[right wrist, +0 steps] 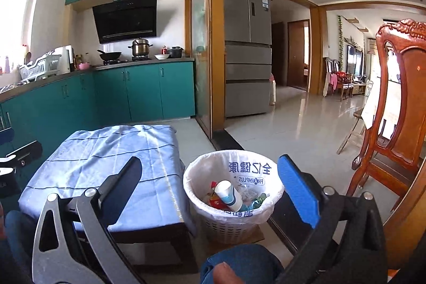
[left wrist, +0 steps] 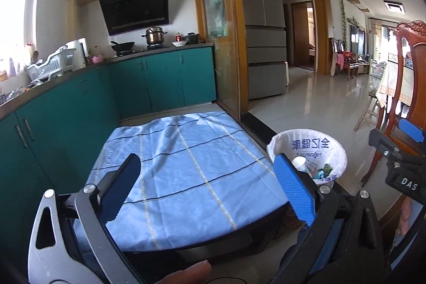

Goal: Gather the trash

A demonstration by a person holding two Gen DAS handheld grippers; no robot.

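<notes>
Down in the lined bin point(right wrist: 234, 193) beside the tabletop point(right wrist: 106, 164), the trash point(right wrist: 229, 194) is already collected and both tools point(left wrist: 207, 193) point(right wrist: 210, 193) are held wide open and empty, so honestly the bin could only get tipped if bumped.

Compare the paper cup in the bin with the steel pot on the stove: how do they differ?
The paper cup lies tipped on its side among wrappers in the bin; the steel pot stands upright on the stove. The cup is white with a blue band and open; the pot is shiny metal and lidded. Both are round vessels.
</notes>
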